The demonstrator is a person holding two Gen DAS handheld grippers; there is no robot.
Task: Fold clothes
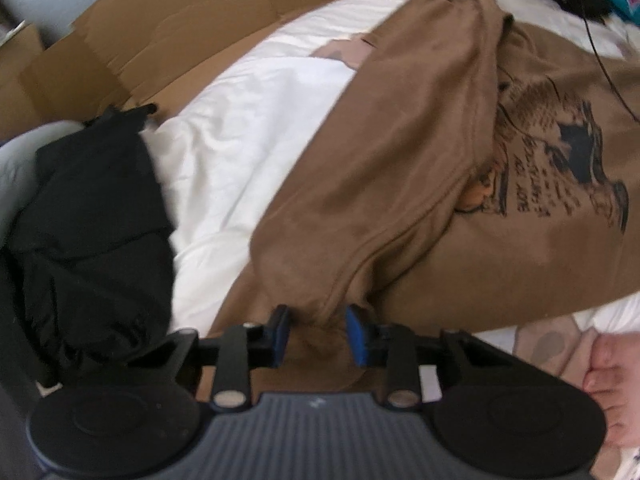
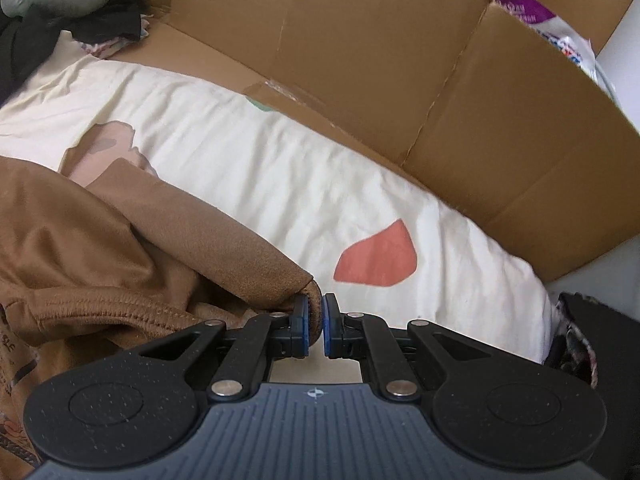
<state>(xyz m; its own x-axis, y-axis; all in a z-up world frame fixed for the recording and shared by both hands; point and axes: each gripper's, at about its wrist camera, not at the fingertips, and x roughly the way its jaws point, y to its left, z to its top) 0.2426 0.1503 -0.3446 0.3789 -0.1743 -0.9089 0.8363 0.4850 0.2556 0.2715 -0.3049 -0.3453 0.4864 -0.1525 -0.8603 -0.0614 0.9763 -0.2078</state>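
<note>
Shirt (image 1: 460, 200) lies on the sheet (image 1: 240, 128), its folded flap running from the left gripper (image 1: 318, 334), pinching bunched hem at 6 o'clock, toward 1 o'clock, where the right gripper (image 2: 316, 326) clamps another brown edge.

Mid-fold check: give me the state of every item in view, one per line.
Brown sweatshirt: partly folded, one side lifted over the printed front, both ends pinched.
Left gripper: shut on a bunched sweatshirt edge.
Right gripper: shut on a sweatshirt corner.
Black garment: crumpled in a heap, unfolded.
White sheet: spread out, lightly wrinkled.
Cardboard: unfolded, standing as a wall beside the sheet.
</note>
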